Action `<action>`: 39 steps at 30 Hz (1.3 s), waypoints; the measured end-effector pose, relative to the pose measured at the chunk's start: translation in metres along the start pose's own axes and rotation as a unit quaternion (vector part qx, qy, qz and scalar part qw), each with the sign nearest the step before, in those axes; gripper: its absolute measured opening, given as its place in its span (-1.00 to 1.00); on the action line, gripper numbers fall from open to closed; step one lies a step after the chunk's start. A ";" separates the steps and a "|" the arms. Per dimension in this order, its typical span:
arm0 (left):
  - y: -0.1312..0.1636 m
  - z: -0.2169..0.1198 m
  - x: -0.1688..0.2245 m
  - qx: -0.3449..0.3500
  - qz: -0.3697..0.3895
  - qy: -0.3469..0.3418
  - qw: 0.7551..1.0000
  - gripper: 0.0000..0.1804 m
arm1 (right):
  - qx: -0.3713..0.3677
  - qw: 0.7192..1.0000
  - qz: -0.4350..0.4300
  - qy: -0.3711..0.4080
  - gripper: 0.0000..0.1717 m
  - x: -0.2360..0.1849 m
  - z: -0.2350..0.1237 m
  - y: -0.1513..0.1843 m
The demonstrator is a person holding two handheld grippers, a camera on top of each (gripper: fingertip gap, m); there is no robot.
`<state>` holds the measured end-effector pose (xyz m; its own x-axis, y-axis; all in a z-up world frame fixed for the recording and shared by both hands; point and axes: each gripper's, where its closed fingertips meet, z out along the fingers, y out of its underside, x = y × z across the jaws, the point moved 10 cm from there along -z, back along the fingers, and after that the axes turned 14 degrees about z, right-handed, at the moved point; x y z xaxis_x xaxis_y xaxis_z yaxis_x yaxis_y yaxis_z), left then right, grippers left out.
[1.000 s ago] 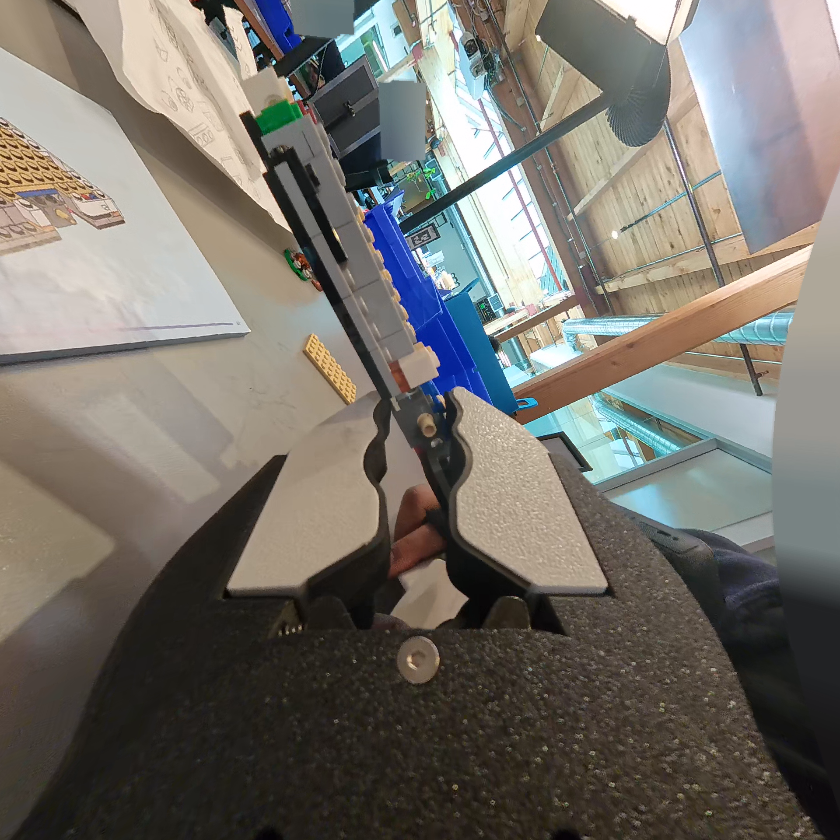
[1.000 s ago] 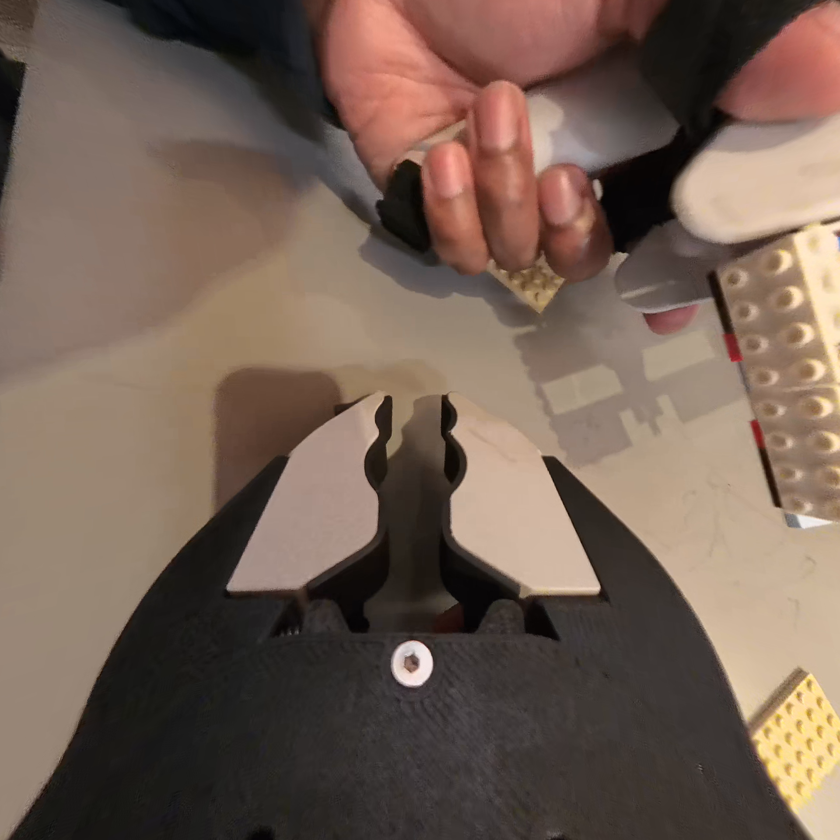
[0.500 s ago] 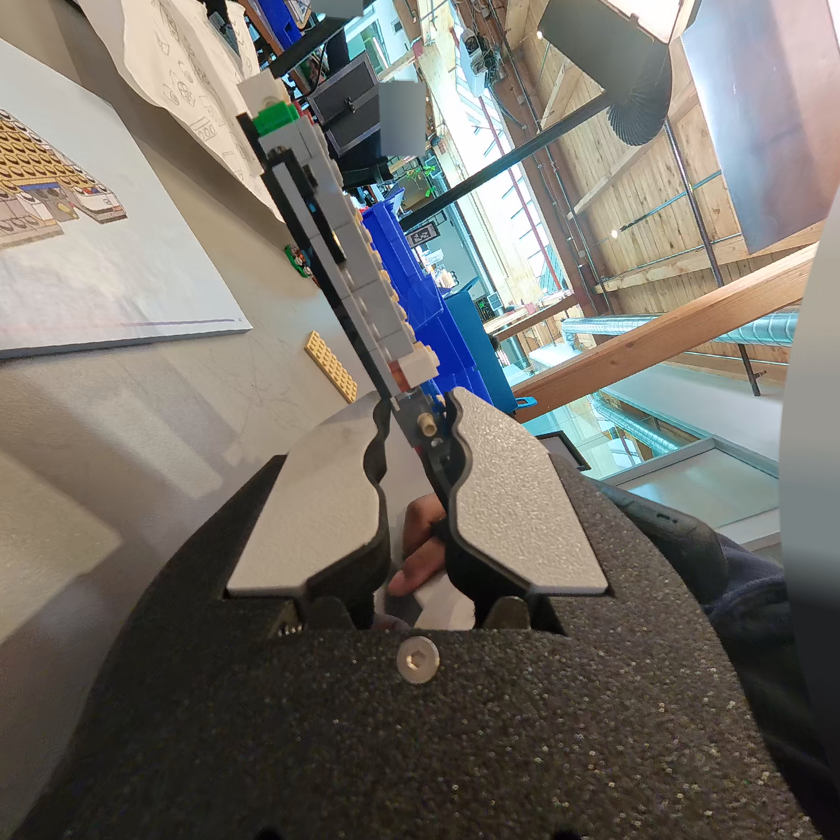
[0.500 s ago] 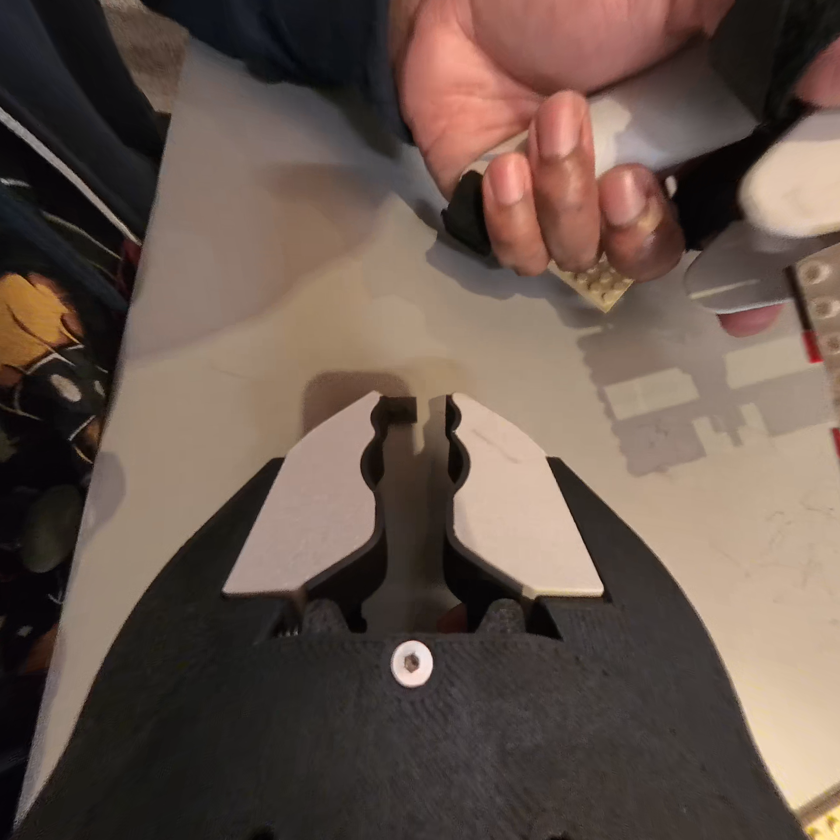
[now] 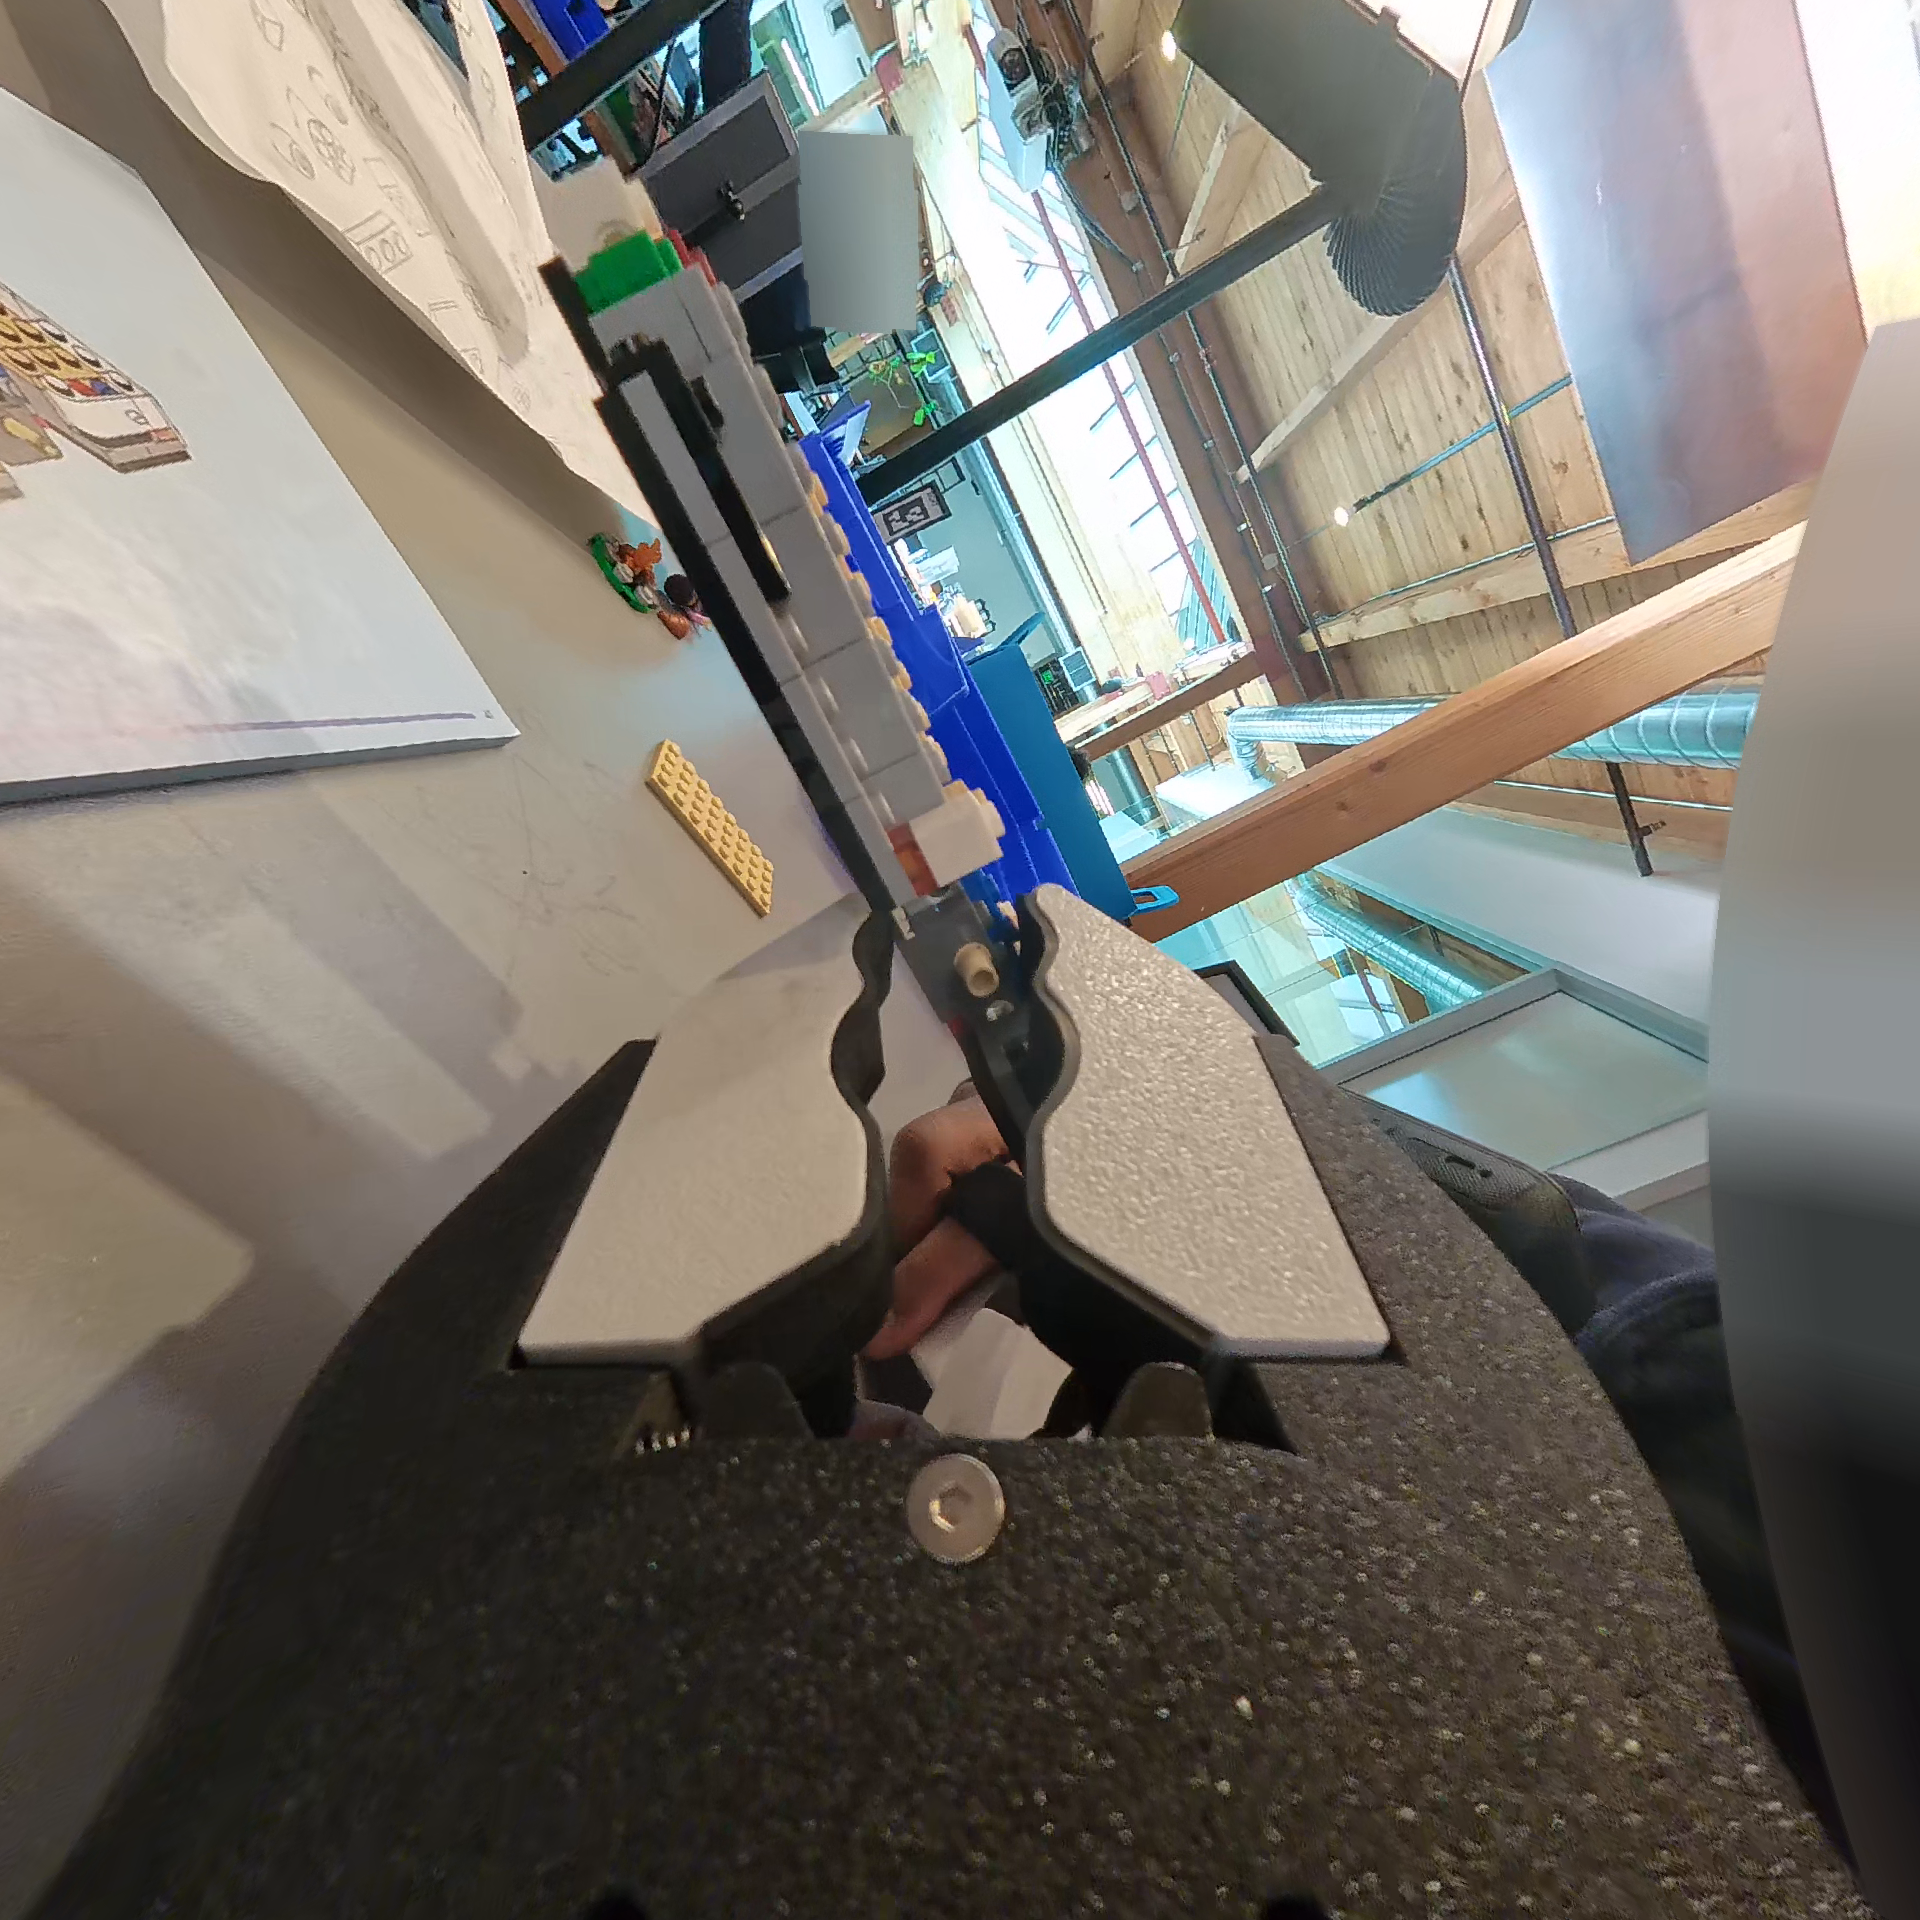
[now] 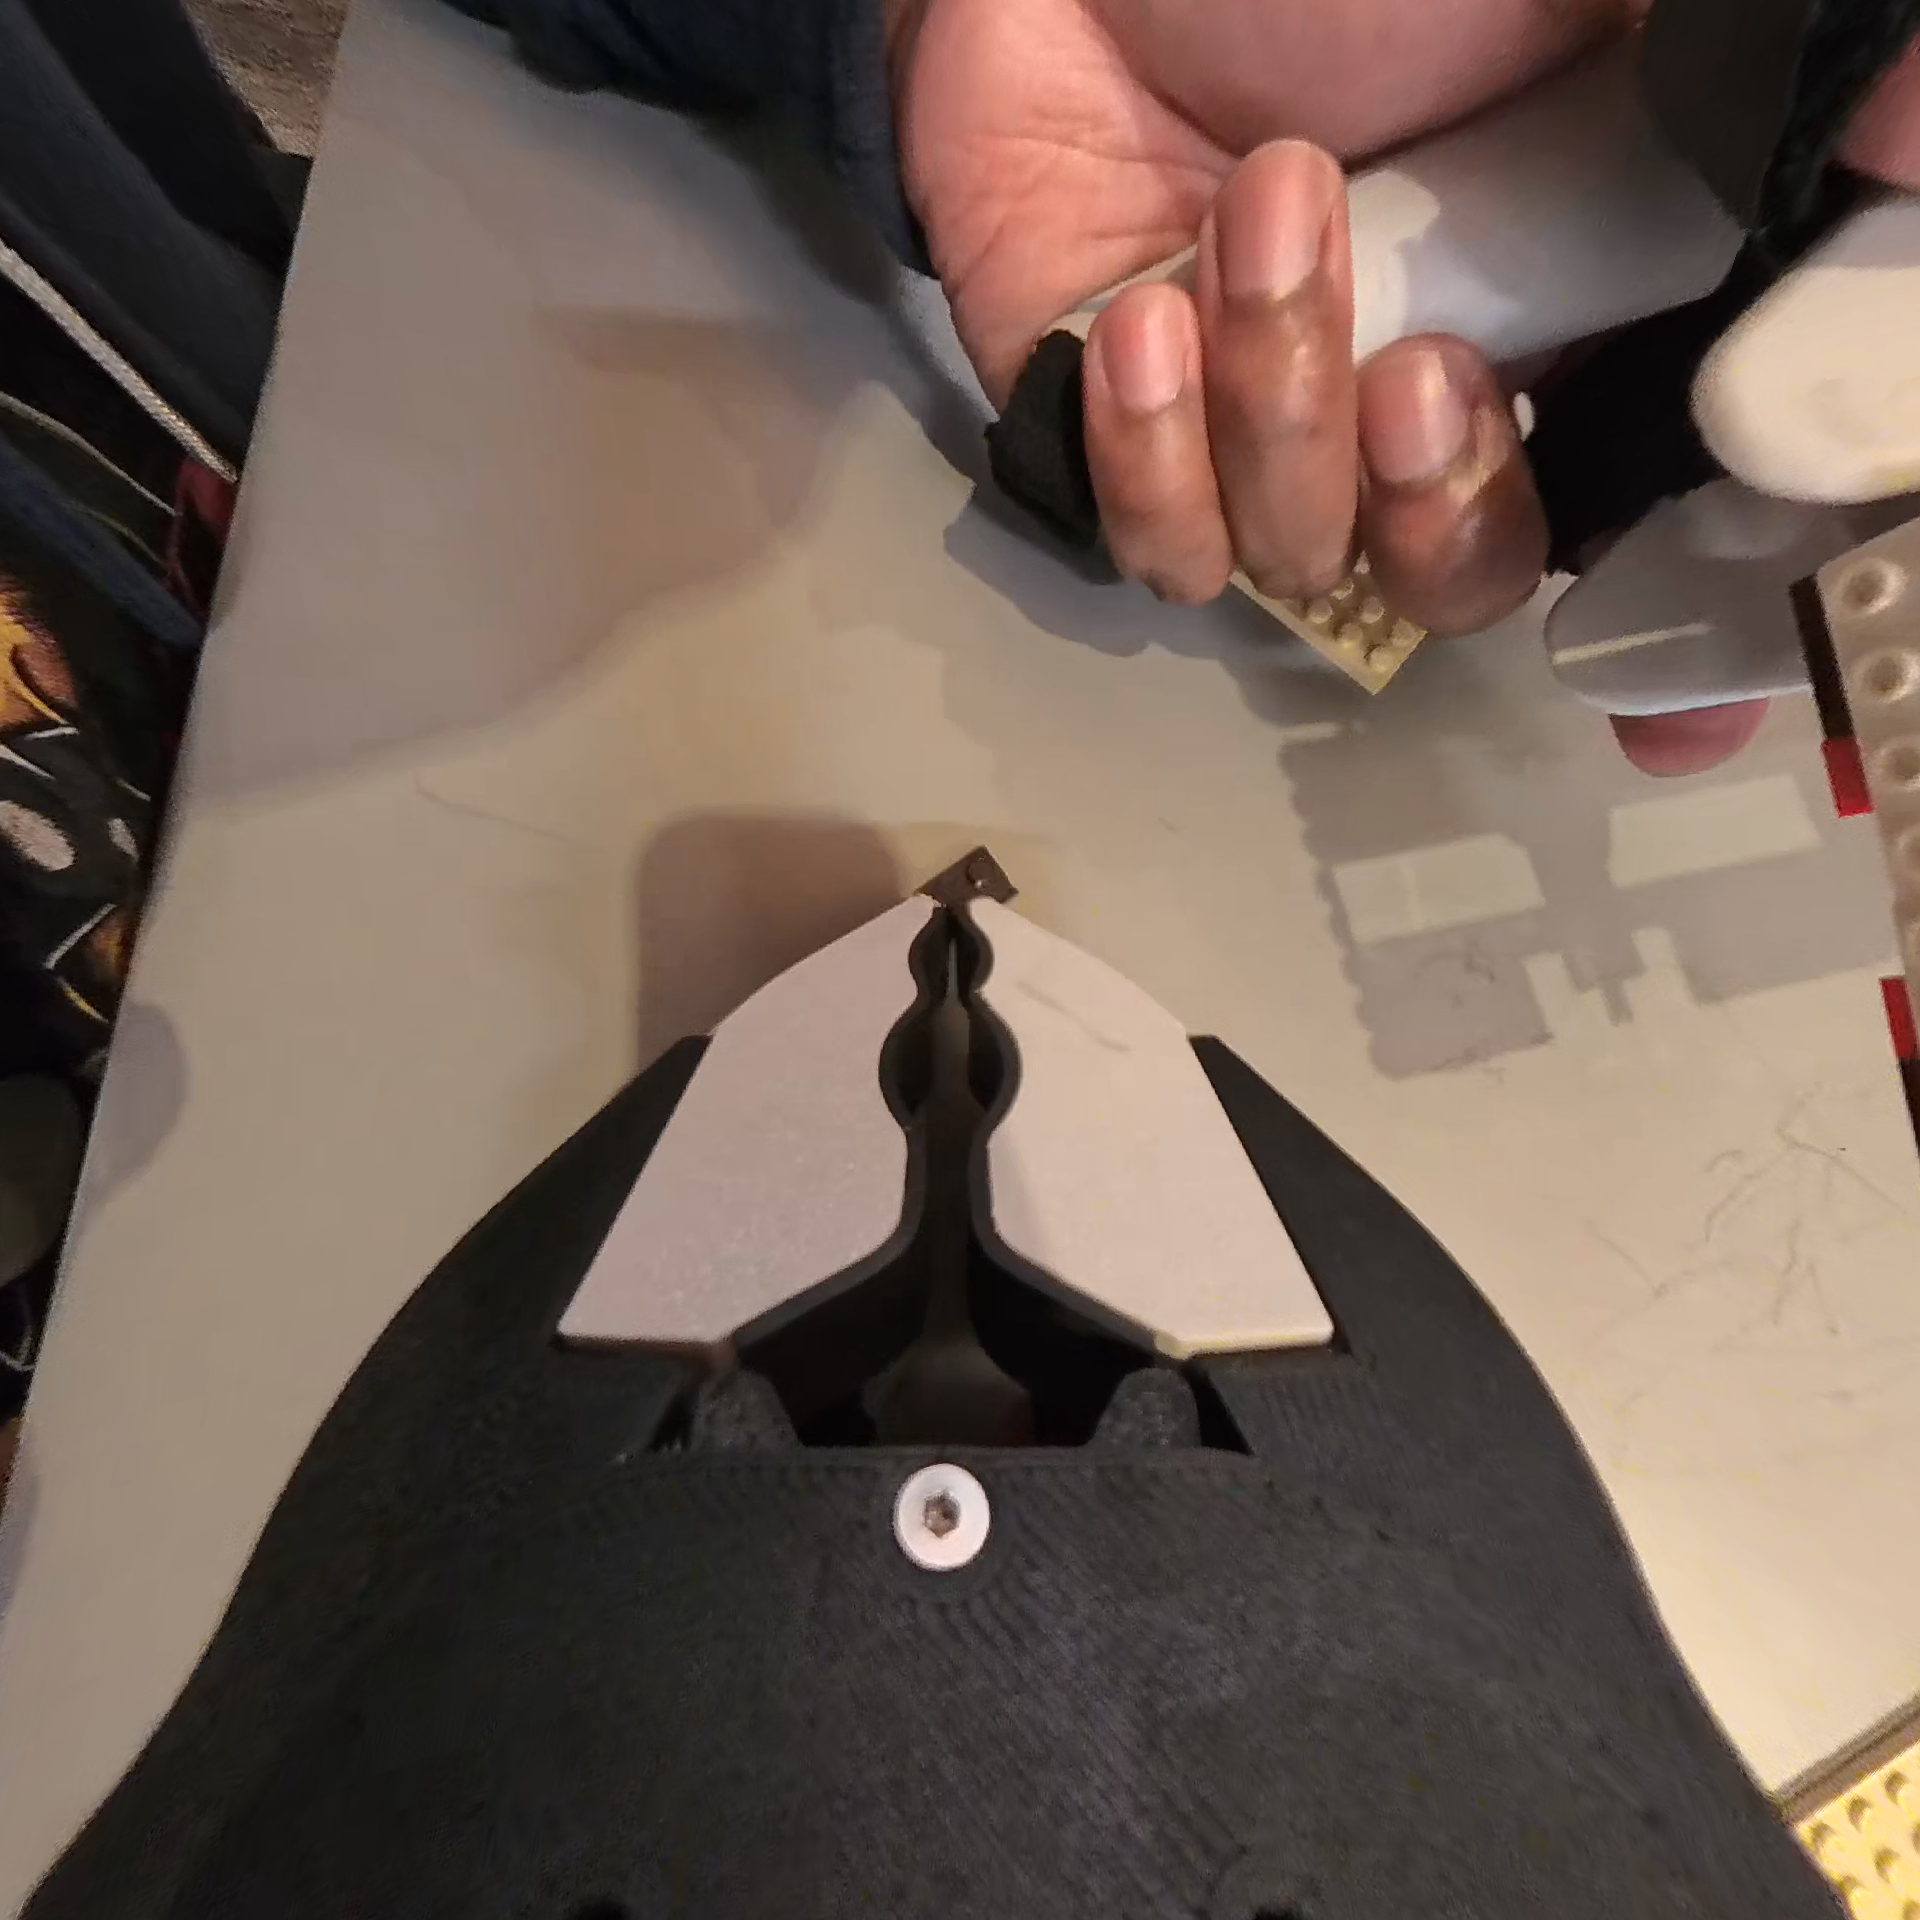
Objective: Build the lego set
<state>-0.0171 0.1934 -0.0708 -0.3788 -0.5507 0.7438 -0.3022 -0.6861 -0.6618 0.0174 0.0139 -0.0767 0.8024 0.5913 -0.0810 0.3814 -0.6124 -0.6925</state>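
Observation:
My left gripper (image 5: 956, 935) is shut on one end of a long grey and black lego build (image 5: 769, 582) with a green brick at its far end. It holds the build tilted above the grey table (image 5: 312, 987). The build's tan studded side (image 6: 1870, 790) shows at the right edge of the right wrist view. My right gripper (image 6: 961, 906) has its jaws together, low over the table (image 6: 468, 727). A small dark lego piece (image 6: 968, 883) sticks out at its very tips, turned cornerwise and pinched there.
An instruction booklet (image 5: 208, 582) and a paper sheet (image 5: 364, 156) lie at the left, with a tan plate (image 5: 712, 826) and a small figure (image 5: 639, 582) nearby. A hand (image 6: 1195, 364) grips the left gripper above another tan plate (image 6: 1340, 634). The table edge (image 6: 312, 312) runs at the left. There is about 15 centimeters between the tips of the two grippers.
My right gripper moved left over the small dark piece and its jaws closed; the piece turned cornerwise and now sits at the tips. The left gripper kept its hold on the build, nearly still.

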 end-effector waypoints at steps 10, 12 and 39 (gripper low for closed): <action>0.000 0.001 0.001 0.005 0.002 0.025 1.000 -0.75 | 0.007 1.000 -0.025 -0.012 -0.72 -0.005 0.002 0.000; -0.001 0.001 0.002 0.007 0.005 0.032 0.999 -0.75 | 0.010 1.000 -0.023 -0.016 -0.72 -0.005 0.002 0.000; 0.002 0.003 0.005 0.006 0.004 0.051 0.999 -0.75 | -0.011 0.911 0.271 0.311 -0.48 0.135 -0.081 0.063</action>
<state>-0.0173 0.1875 -0.0682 -0.4688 -0.5059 0.7241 -0.2879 -0.6874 -0.6668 0.1864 0.0127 -0.0732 0.9776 -0.2097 0.0201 -0.1454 -0.7406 -0.6561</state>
